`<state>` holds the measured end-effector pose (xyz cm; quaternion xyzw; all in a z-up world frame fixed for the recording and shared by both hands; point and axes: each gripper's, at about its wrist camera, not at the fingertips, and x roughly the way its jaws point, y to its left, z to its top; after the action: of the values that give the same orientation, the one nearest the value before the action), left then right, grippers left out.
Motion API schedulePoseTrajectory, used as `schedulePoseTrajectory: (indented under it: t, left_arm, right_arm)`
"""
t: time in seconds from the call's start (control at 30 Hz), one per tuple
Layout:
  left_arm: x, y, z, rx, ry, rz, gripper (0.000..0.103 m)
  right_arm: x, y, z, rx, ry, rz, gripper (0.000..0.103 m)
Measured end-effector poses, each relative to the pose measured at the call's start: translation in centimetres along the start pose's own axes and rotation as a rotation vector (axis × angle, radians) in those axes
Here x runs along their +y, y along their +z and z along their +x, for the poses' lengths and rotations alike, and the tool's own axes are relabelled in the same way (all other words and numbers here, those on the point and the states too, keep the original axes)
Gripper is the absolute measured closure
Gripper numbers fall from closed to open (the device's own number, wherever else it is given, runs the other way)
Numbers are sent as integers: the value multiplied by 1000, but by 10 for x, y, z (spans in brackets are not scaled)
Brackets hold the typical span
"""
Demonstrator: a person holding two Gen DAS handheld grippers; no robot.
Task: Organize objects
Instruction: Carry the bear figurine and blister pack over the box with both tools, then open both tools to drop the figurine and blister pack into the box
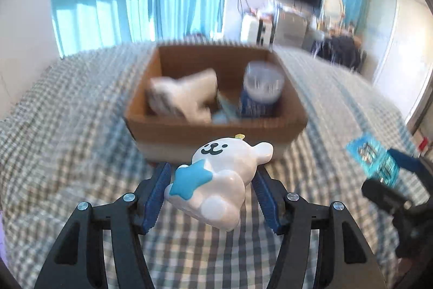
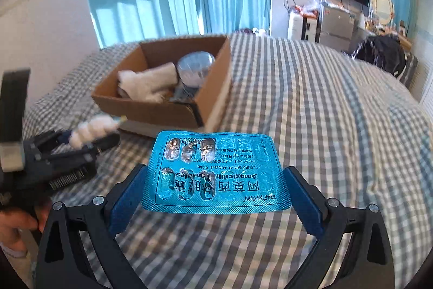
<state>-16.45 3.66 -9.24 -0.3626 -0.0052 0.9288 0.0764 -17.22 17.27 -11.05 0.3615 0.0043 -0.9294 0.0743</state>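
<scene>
Ahead of both tools, on the checked bedspread (image 2: 311,99), an open brown cardboard box (image 1: 216,126) is lying; left gripper (image 1: 209,180), nearer it, is clamping a glossy white bear figurine with a blue star (image 1: 224,175); right gripper (image 2: 216,188) is pinching a blue foil amoxicillin blister pack (image 2: 216,172), long axis crosswise between its 2 fingers, box forward-left
</scene>
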Motion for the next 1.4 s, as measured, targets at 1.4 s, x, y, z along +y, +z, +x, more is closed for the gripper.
schedulePoseTrajectory:
  t: [1.4]
  left_arm:
    - [44, 72, 100, -55, 103, -59, 10]
  right_arm:
    - [46, 163, 150, -116, 91, -32, 0]
